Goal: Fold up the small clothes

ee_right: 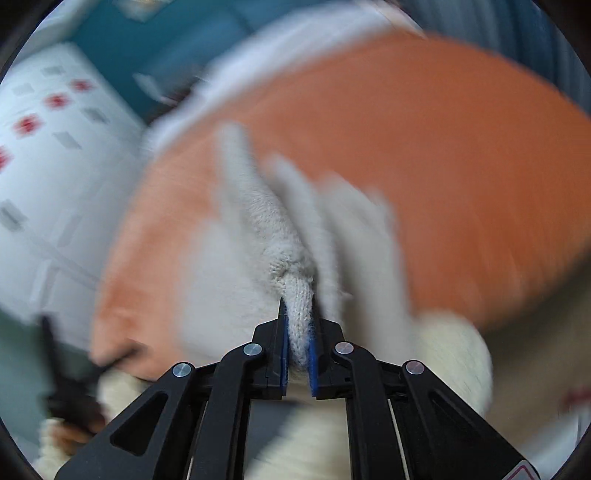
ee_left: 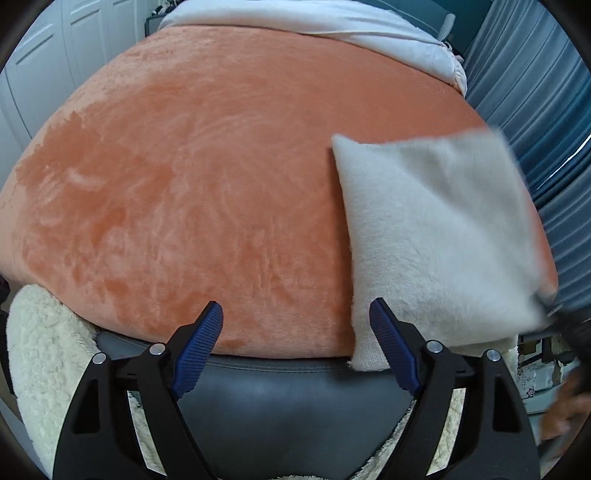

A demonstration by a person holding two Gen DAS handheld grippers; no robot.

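A small white knitted garment (ee_left: 436,236) lies folded on the right side of an orange plush blanket (ee_left: 203,177), its near corner hanging over the bed's front edge. My left gripper (ee_left: 295,325) is open and empty, just left of the garment's near edge. My right gripper (ee_right: 298,332) is shut on a bunched fold of the white garment (ee_right: 299,295); that view is motion-blurred. The right gripper shows only as a dark blur at the garment's right corner in the left wrist view (ee_left: 565,317).
A white duvet (ee_left: 332,26) lies at the far end of the bed. Blue curtains (ee_left: 535,92) hang to the right. A cream fleece item (ee_left: 48,362) sits at the near left, by the grey bed frame (ee_left: 280,398). White cupboards (ee_left: 55,55) stand to the left.
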